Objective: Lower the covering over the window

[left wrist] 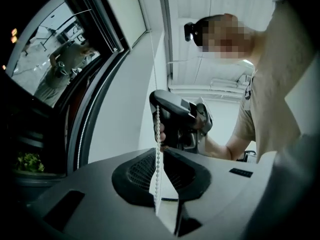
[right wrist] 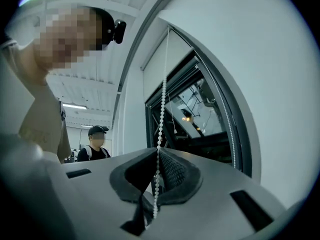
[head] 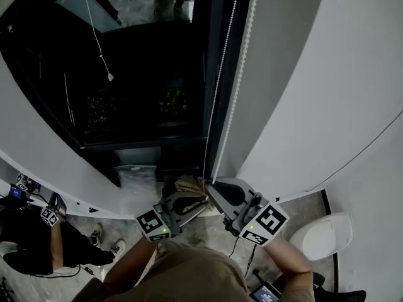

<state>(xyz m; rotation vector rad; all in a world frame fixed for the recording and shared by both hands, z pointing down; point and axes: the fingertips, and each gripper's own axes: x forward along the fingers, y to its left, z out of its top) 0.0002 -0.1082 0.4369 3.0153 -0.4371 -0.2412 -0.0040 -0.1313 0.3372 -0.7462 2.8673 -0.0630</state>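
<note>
A white bead chain (head: 217, 99) hangs down the dark window frame (head: 211, 49) beside the dark window glass (head: 126, 74). Both grippers meet at its lower end. My left gripper (head: 200, 201) sits just below and left of my right gripper (head: 214, 187). In the left gripper view the bead chain (left wrist: 158, 134) runs down between the left gripper's (left wrist: 161, 149) closed jaws, with the right gripper (left wrist: 177, 121) close above it. In the right gripper view the bead chain (right wrist: 162, 109) drops from the top of the window into the right gripper's (right wrist: 158, 148) closed jaws.
A thin pull cord with a small knob (head: 110, 76) hangs in front of the glass. White wall (head: 315, 74) lies right of the frame. A white round object (head: 324, 234) sits low right, a pale bag (head: 135, 180) under the window. Another person (head: 38, 247) is at lower left.
</note>
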